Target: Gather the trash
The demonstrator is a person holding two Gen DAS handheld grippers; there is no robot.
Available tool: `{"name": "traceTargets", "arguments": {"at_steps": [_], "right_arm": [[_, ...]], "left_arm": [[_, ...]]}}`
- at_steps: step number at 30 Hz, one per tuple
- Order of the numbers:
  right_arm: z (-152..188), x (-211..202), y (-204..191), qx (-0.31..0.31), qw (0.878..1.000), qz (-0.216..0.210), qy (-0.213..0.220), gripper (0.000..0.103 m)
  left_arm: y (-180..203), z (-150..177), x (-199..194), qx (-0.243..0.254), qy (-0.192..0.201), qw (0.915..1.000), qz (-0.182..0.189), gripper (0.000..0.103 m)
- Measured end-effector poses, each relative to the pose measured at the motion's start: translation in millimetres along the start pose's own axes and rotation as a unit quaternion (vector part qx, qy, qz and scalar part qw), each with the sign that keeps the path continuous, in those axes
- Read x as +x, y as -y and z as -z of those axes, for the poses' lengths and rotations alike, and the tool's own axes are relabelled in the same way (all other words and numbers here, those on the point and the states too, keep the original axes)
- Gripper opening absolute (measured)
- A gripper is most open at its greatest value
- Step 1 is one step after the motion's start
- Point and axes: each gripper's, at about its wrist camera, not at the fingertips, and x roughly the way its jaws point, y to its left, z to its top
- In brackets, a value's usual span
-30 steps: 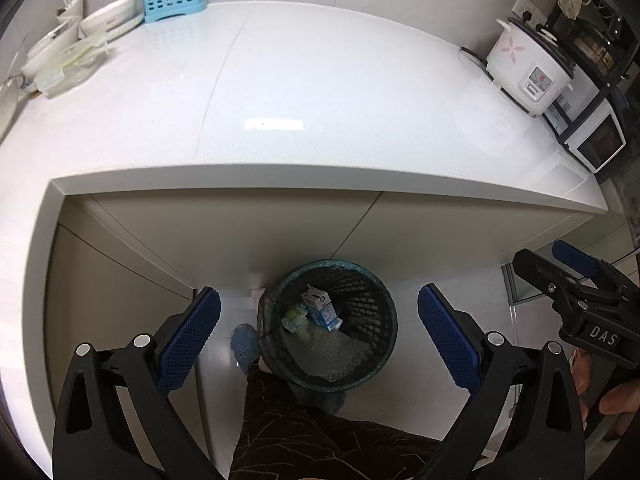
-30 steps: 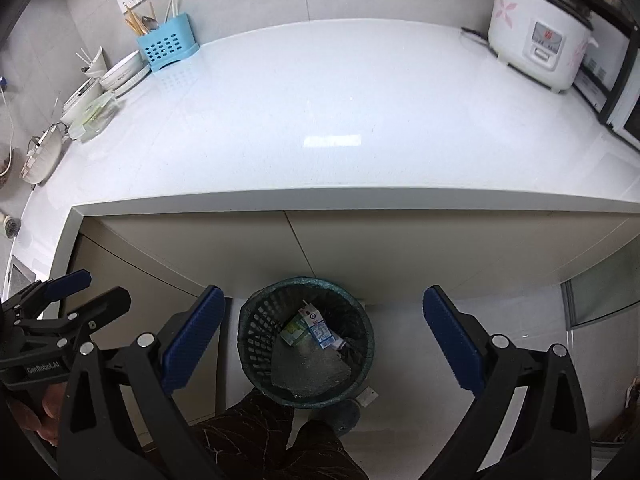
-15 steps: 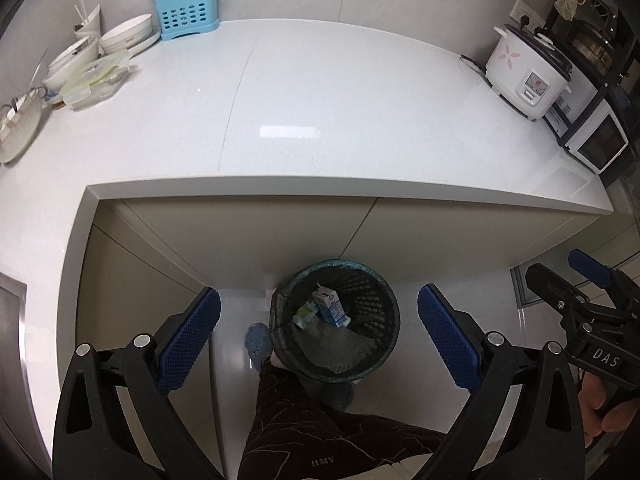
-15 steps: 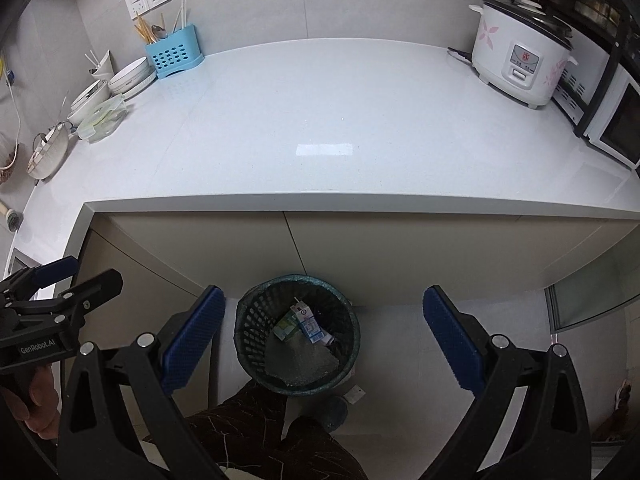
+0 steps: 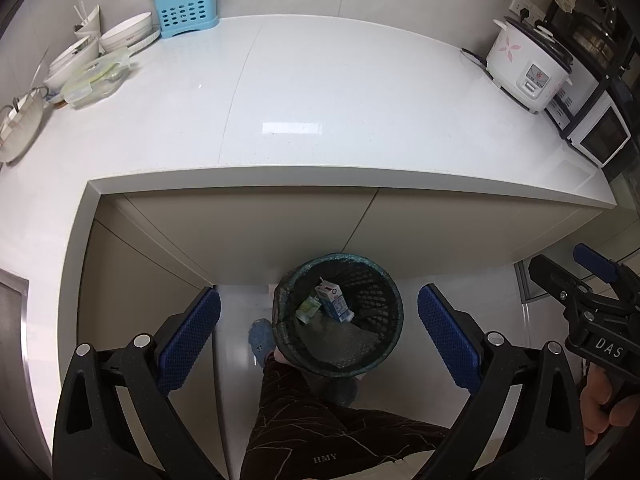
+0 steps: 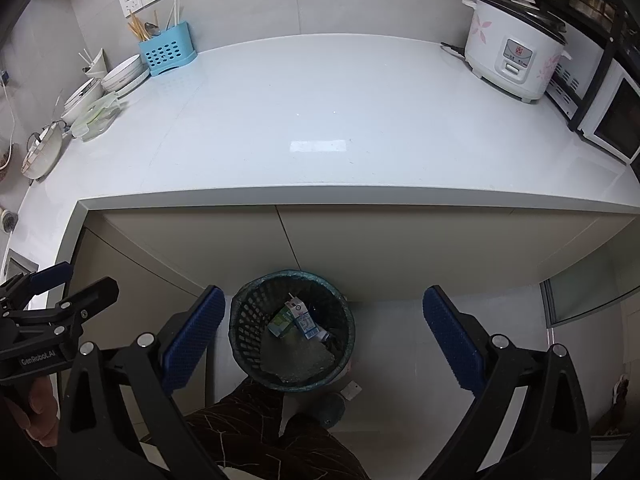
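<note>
Held both wide and empty: left gripper (image 5: 319, 334) and right gripper (image 6: 323, 338), low in frame. Sat at lower centre below the counter (image 6: 320, 120): mesh bin (image 5: 340, 316), two cartons (image 5: 328, 304) inside.

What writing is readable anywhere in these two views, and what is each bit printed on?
"DAS": on the right gripper, seen from the left wrist.
"GenRobot.AI": on the left gripper, seen from the right wrist.
"HMY": on the person's trousers.
Cartons in the bin, rice cooker panel: print too small to read.
</note>
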Motion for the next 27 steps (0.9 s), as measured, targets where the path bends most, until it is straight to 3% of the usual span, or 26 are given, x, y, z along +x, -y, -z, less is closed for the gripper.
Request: {"name": "traceTargets", "arguments": {"at_steps": [27], "right_arm": [[-0.1, -2.4, 3.9, 0.002, 1.000, -0.009, 0.002, 0.095]], "left_arm": [[7.8, -0.2, -0.4, 0.007, 0.003, 0.9999, 0.010, 0.097]]}}
